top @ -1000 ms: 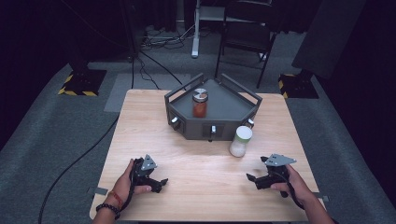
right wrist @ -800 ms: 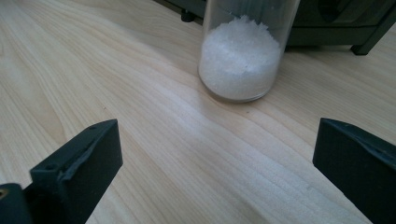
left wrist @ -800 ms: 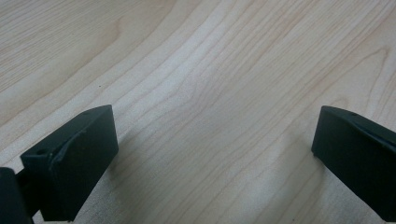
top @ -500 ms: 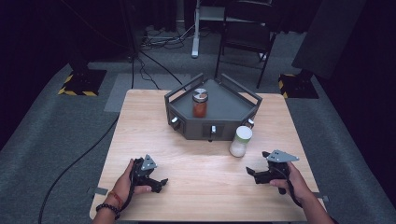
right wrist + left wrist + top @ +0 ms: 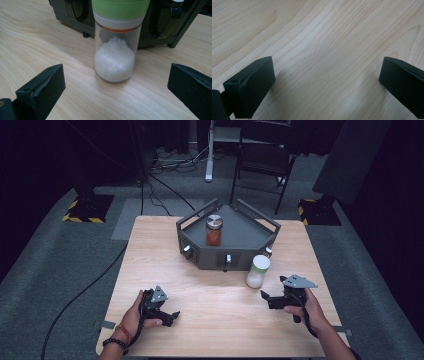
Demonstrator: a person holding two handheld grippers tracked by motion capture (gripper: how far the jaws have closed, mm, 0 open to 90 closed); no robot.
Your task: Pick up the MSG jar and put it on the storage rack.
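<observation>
A pale wooden surface [image 5: 150, 250] carries the whole scene, set on grey carpet with cables and a dark chair beyond its far edge. At the far middle of the surface stands a dark angular rack [image 5: 250, 237] with raised rails and small knobs along its front; the rails appear meant to keep jars from sliding off. On its top deck sits a jar of reddish-orange contents [image 5: 214, 231], upright under a metal lid.

Just in front of the rack's right front corner, down on the surface, stands the salt jar [image 5: 258, 271], a clear cylinder under a pale green cap, about half full of white grains. It stands close to the rack's front face, upright and free of any grip.

The right claw [image 5: 265, 296] is held low over the surface near the jar, and its own camera looks straight at the salt jar [image 5: 114, 58], centred between jaws spread wide apart and holding nothing. That alignment suggests a reach for the jar, probably to lift it toward the rack, with the jaws spread to clear the glass body on both sides.

The left claw [image 5: 172, 316] rests at the near left of the surface, well apart from both jars, jaws likewise spread wide over bare wood [image 5: 324, 50] and gripping nothing. It looks parked, leaving the work to the other hand.
</observation>
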